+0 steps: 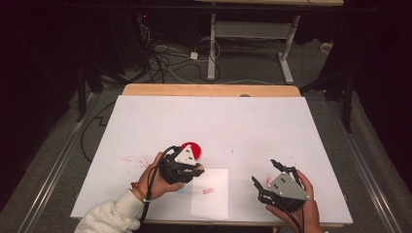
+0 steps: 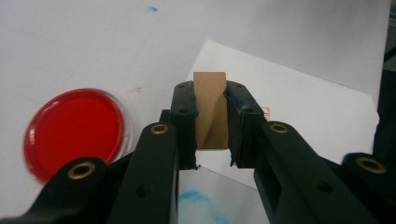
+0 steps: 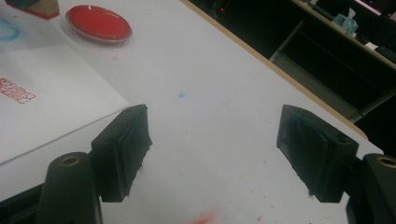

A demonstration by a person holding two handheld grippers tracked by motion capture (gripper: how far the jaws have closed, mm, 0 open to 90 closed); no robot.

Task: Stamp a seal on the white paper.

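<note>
Left gripper clamps a wooden stamp upright, near the paper's left edge, with the red ink pad just beside on the table. Right gripper is spread open, empty, well to the paper's right. Likely next: the stamp goes to pad or paper; left hand nearer both.

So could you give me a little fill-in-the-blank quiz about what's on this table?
1. The left tool is shut on a ____ block.
2. The round ink pad is coloured ____.
3. The right tool has its jaws ____.
4. The sheet of paper bears a ____ stamp mark.

Missing words: wooden; red; open; red
</note>
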